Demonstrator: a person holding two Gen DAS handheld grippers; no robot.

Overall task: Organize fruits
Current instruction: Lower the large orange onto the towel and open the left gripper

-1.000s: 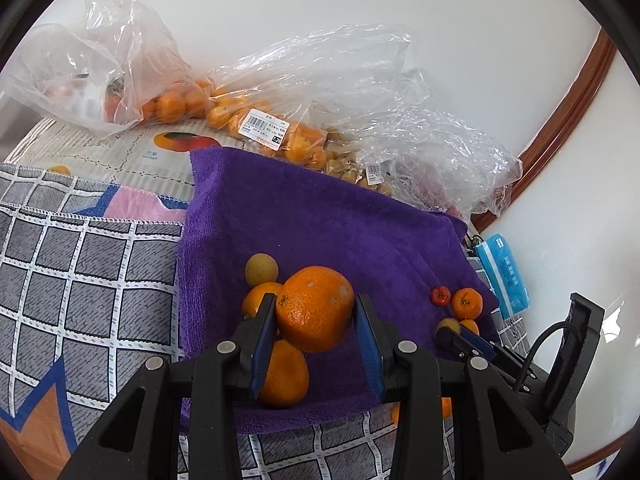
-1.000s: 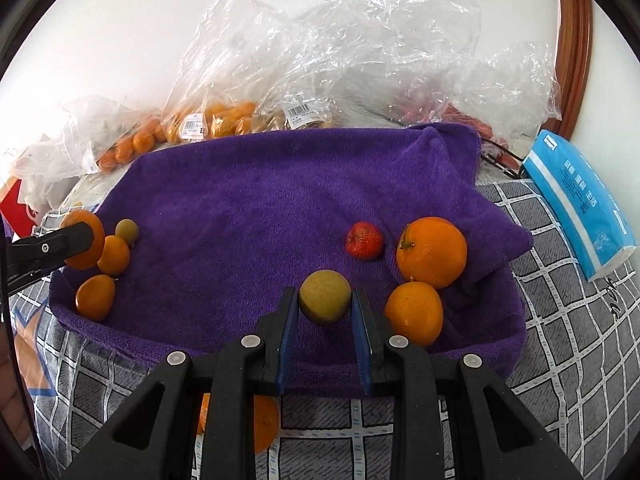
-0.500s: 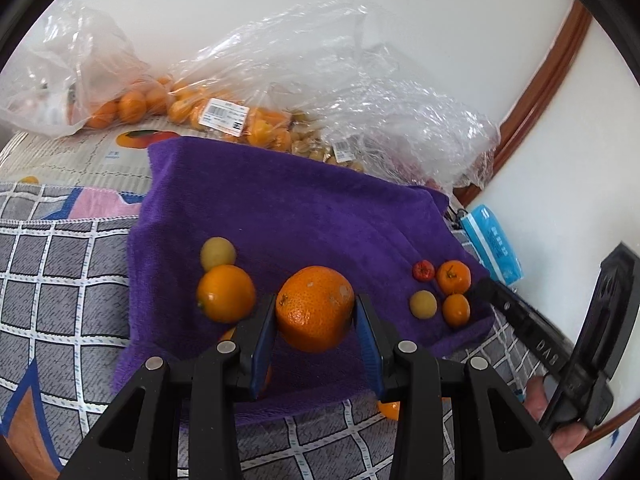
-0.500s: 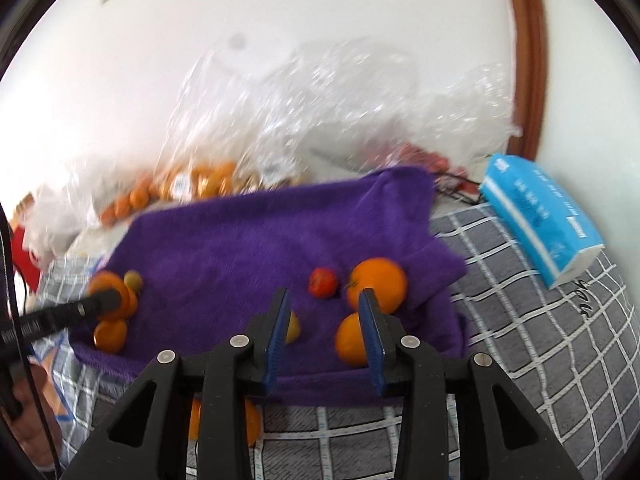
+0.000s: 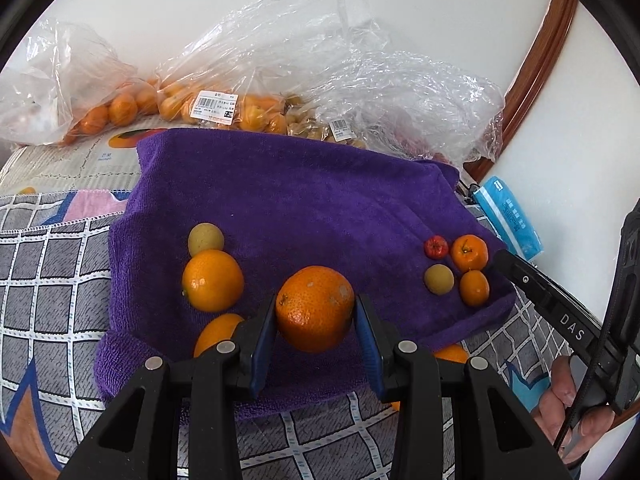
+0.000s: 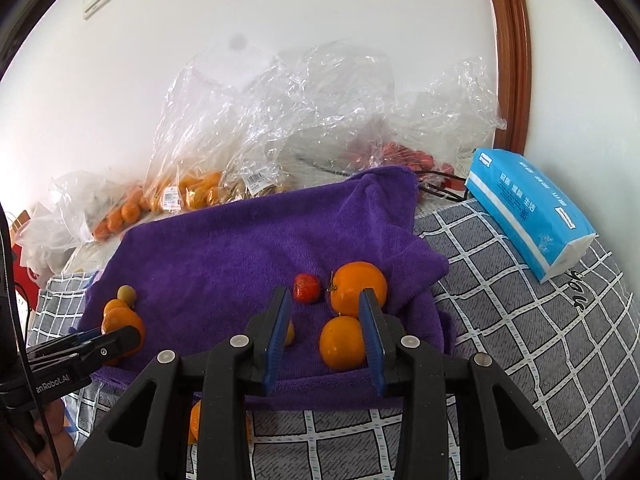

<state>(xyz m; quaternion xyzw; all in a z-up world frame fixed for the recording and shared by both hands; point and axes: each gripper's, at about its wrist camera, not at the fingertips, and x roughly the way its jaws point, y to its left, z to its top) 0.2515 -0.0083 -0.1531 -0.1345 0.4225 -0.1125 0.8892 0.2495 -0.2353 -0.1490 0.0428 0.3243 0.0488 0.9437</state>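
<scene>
Released the small yellow-green fruit from the right claw, whose jaws had just been opening and stood narrowly parted with nothing between them; pulled back and up from the purple towel. Left that fruit lying at the towel's right end, just beside the small red fruit and two small oranges, so a right-hand cluster looked settled. Carried the large orange clamped in the left claw, above the towel's near edge, toward the left-hand group of an orange and a second yellow-green fruit. Judged the sorting partly done, with that orange yet to be set down. Kept the towel's middle and far half bare, with ample room for placing. Noted limits: plastic bags of fruit along the far edge, a blue tissue pack past the right end, and a near edge dropping onto the checked cloth, where round fruit could roll off.
</scene>
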